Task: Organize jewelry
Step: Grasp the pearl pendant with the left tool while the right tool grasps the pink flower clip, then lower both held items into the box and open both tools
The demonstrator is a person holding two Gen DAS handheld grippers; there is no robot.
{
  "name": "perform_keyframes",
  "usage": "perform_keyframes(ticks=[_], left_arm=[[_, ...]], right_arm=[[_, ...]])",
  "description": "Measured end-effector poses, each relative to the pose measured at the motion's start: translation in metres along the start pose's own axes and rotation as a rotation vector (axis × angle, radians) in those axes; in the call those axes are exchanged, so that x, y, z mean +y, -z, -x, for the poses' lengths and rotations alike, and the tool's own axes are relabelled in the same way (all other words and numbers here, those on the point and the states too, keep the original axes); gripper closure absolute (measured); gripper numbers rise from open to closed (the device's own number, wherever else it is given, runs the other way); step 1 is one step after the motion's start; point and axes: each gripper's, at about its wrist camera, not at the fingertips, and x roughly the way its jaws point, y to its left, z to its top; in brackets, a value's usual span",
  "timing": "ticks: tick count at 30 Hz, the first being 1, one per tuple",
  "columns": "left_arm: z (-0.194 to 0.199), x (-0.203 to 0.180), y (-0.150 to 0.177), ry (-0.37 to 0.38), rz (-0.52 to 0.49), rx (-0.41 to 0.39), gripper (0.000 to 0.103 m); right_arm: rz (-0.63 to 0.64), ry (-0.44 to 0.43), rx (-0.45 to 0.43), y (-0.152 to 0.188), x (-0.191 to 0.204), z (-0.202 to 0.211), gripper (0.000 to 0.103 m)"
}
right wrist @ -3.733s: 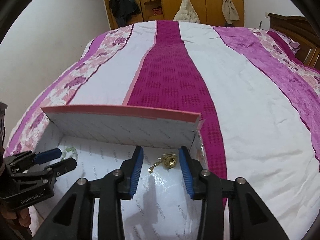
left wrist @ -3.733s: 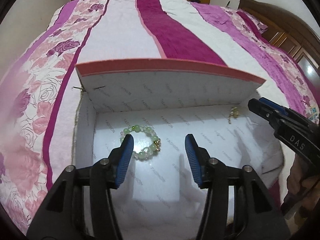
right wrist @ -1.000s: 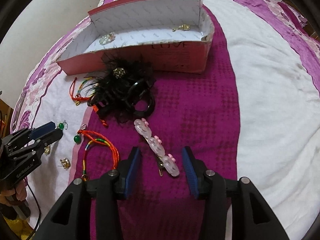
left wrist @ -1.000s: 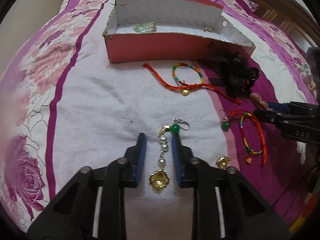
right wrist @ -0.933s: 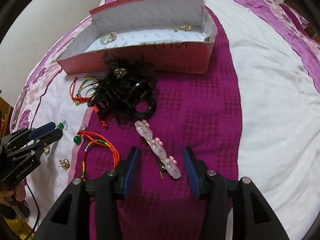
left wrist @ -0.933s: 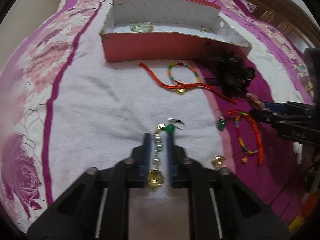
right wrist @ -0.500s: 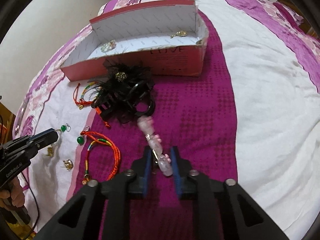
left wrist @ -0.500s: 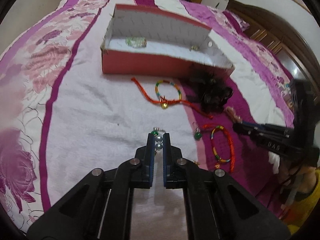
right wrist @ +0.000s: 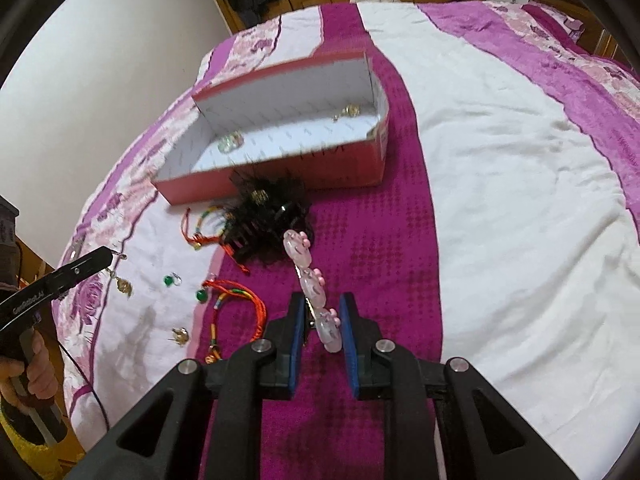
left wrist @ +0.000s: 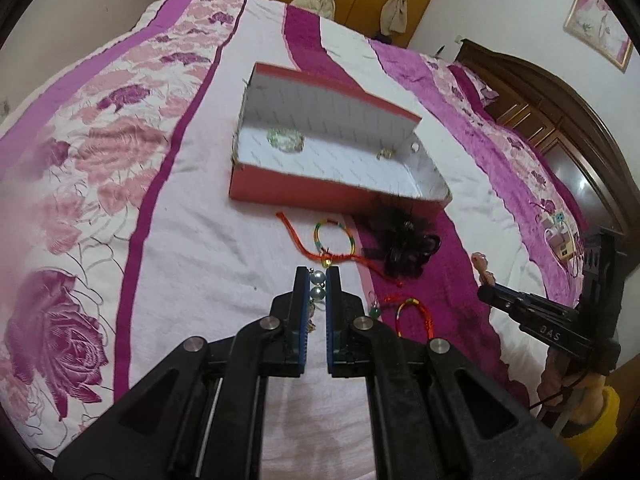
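My left gripper (left wrist: 317, 276) is shut on a pearl drop earring (left wrist: 318, 285) and holds it above the bedspread. My right gripper (right wrist: 321, 303) is shut on a pink hair clip (right wrist: 310, 280), lifted off the magenta stripe. The open red box (left wrist: 316, 193) (right wrist: 340, 164) lies ahead with a green bead bracelet (left wrist: 285, 139) at its left end and a gold piece (left wrist: 386, 153) at its right. The left gripper also shows in the right wrist view (right wrist: 106, 255), with the earring's gold pendant (right wrist: 124, 287) dangling.
On the bed before the box lie a black feathered hair claw (left wrist: 404, 242), a red cord with a multicolour bracelet (left wrist: 335, 240), a second red bracelet (right wrist: 236, 304), green drop earrings (right wrist: 172, 280), and a gold stud (right wrist: 181, 335). A wooden headboard (left wrist: 560, 128) stands at the right.
Both grippers closed on their items and lifted them: the left on the pearl earring, the right on the pink hair clip. Both views have risen away from the bed.
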Motion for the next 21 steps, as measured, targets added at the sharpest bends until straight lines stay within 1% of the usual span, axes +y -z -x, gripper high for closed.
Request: perform_keyframes(ticks=[7,11,21], left_arm=[[0.013,-0.001,-0.015,-0.007,-0.019,-0.049,0.103],[0.019,-0.002,-0.031,-0.007,-0.025,-0.085,0.103],[0.013,-0.008,-0.069,-0.025,-0.071,-0.153,0.103]], right_arm=[[0.007,-0.035,-0.069,-0.010,0.009,0.022,0.083],[0.017,-0.051,-0.106,-0.020,0.017,0.031,0.083],[0.025,-0.064,-0.161,-0.058,0.024,0.034,0.083]])
